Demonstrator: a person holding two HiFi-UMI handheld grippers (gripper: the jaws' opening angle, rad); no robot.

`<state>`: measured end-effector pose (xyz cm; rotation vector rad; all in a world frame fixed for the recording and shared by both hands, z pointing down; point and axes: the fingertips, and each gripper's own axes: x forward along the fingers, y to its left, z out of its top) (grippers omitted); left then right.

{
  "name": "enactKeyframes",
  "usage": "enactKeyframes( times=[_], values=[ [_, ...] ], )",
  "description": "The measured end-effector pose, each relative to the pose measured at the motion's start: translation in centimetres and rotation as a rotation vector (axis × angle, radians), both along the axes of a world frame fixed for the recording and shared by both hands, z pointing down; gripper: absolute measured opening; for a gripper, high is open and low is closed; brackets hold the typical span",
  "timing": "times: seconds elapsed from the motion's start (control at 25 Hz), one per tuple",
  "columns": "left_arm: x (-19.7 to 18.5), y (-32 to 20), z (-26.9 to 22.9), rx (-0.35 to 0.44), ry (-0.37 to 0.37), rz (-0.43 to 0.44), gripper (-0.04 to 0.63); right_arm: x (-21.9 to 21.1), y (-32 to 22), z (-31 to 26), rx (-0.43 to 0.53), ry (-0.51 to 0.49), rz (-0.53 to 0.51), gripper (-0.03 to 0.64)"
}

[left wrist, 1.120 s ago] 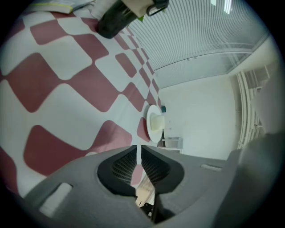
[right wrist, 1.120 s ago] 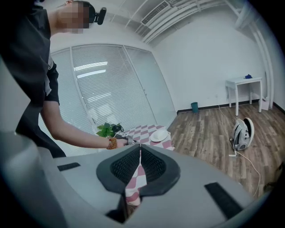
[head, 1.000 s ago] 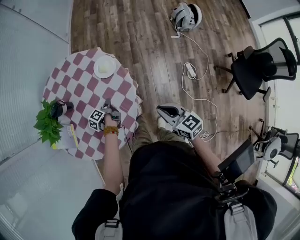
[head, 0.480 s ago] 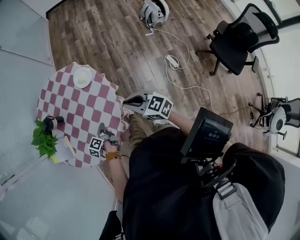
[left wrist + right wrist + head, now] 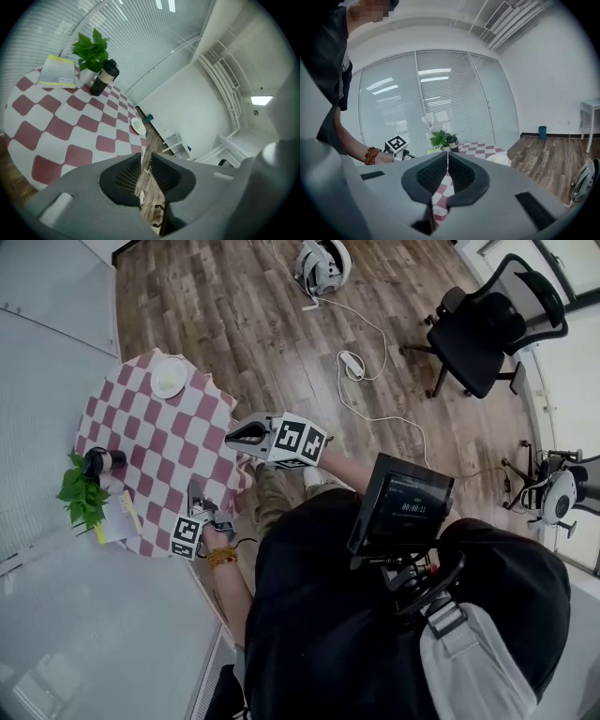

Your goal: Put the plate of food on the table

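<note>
The white plate of food point(image 5: 170, 378) sits on the far edge of the round table point(image 5: 150, 442), which has a red-and-white checked cloth. The plate point(image 5: 138, 126) lies well ahead of the left jaws, and it shows as a pale plate point(image 5: 499, 160) at the table's right edge in the right gripper view. My left gripper point(image 5: 194, 491) hovers over the near rim of the table, shut and holding nothing. My right gripper point(image 5: 234, 435) hangs at the table's right side, also shut and holding nothing. Neither gripper touches the plate.
A potted plant point(image 5: 80, 493), a dark cup point(image 5: 98, 462) and a booklet point(image 5: 117, 517) stand on the table's left side. A glass wall runs behind it. On the wood floor are an office chair point(image 5: 487, 329), a power strip with cable point(image 5: 354, 364) and a white headset-like device point(image 5: 322, 263).
My right gripper swung left from beside the person's leg to the table's right edge. My left gripper drew back toward the near rim. The plate stayed where it was.
</note>
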<state>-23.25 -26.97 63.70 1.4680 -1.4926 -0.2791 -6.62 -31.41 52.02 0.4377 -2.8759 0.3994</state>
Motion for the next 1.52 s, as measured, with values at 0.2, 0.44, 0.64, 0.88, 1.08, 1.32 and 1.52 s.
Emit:
enactKeyframes(
  times=[0.2, 0.44, 0.64, 0.88, 1.08, 1.32, 1.52],
  values=[
    [0.6, -1.2, -3.5, 0.093, -0.139, 0.076, 0.064, -0.7, -0.7, -2.1, 0.052, -0.024, -0.011, 0.013],
    [1.9, -3.1, -8.9, 0.241, -0.318, 0.181, 0.069, -1.2, -1.8, -5.3, 0.114, -0.057, -0.027, 0.014],
    [1.5, -4.8, -15.6, 0.422, -0.47, 0.207, 0.069, -2.6, -3.1, -9.0, 0.186, -0.103, -0.034, 0.014],
    [2.2, -5.1, -24.2, 0.634, -0.637, 0.22, 0.069, -3.7, -3.8, -15.4, 0.311, -0.176, -0.052, 0.013],
    [3.4, -4.6, -29.0, 0.76, -0.786, 0.254, 0.068, -4.7, -3.6, -20.6, 0.397, -0.252, -0.056, 0.013],
    [5.3, -4.3, -32.1, 0.859, -0.859, 0.291, 0.069, -4.9, -2.8, -25.4, 0.567, -0.336, -0.061, 0.012],
    [6.0, -3.5, -34.3, 1.0, -0.906, 0.292, 0.069, -5.5, -2.9, -26.6, 0.652, -0.361, -0.024, 0.012]
  ],
)
